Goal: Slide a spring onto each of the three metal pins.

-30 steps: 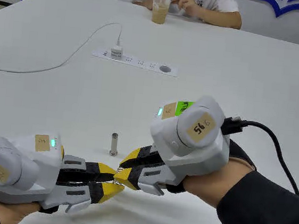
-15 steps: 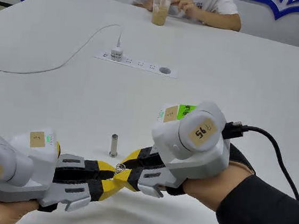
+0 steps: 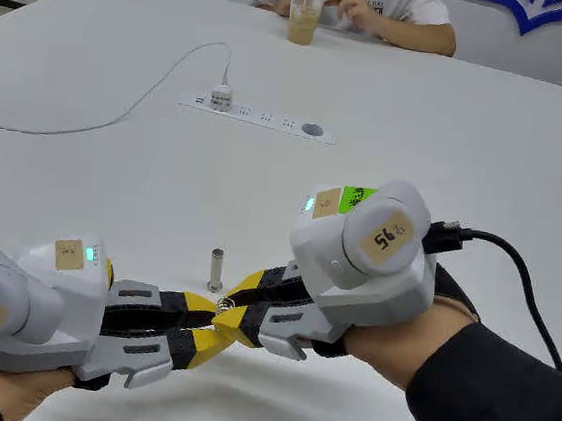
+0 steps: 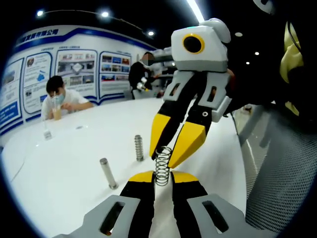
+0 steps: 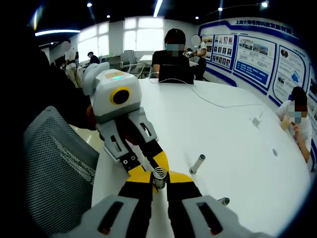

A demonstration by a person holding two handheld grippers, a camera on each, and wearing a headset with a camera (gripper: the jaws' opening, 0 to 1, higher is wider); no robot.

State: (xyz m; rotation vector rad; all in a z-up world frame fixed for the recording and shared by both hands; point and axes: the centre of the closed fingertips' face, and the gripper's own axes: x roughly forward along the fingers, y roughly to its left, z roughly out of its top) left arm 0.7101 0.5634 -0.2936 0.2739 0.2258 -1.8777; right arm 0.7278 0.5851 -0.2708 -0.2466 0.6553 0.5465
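A small metal spring (image 3: 222, 306) sits between the yellow tips of both grippers, just above the white table (image 3: 418, 155). My left gripper (image 3: 211, 326) comes in from the lower left and is shut on the spring's lower end (image 4: 162, 171). From the right, my right gripper (image 3: 233, 306) closes on the spring's upper end (image 5: 158, 177). One bare metal pin (image 3: 215, 269) stands upright just beyond the tips. In the left gripper view a bare pin (image 4: 107, 172) stands next to a pin wearing a spring (image 4: 139, 147).
A power strip (image 3: 256, 117) with a plugged-in white cable (image 3: 120, 118) lies mid-table. At the far edge a person (image 3: 383, 5) sits behind a cup of drink (image 3: 304, 12). A black cable (image 3: 515, 275) trails from my right gripper. A mesh chair (image 5: 54, 163) stands at the table's near side.
The left gripper's tips have risen and moved forward to meet the right gripper's tips, and the spring now sits between both pairs. The pin has not moved.
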